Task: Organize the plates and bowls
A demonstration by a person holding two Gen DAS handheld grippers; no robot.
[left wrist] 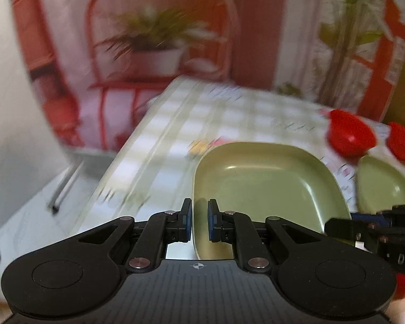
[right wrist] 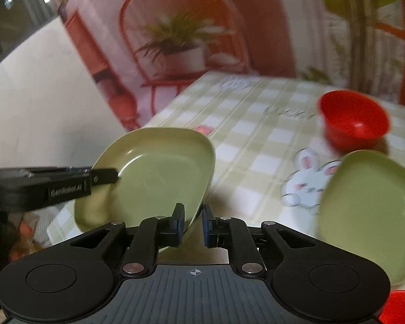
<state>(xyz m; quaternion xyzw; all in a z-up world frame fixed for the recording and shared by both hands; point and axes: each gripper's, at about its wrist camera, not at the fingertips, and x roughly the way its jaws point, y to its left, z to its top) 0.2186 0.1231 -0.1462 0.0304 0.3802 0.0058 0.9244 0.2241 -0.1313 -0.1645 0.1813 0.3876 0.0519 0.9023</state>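
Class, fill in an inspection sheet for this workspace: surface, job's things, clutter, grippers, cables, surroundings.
Surface: table under a green checked cloth with rabbit print.
Job's things: green plate lifted and tilted; second green plate; red bowl; another red bowl.
Clutter: nothing seen.
Grippers: left hand-held gripper and right hand-held gripper both shut on the lifted plate's rim, at different spots.
Cables: nothing seen.
Surroundings: backdrop picturing a potted plant on a red stand; white wall at left.

Red-and-pink backdrop (right wrist: 270, 27), potted plant (left wrist: 154, 43), checked tablecloth (right wrist: 256, 124).
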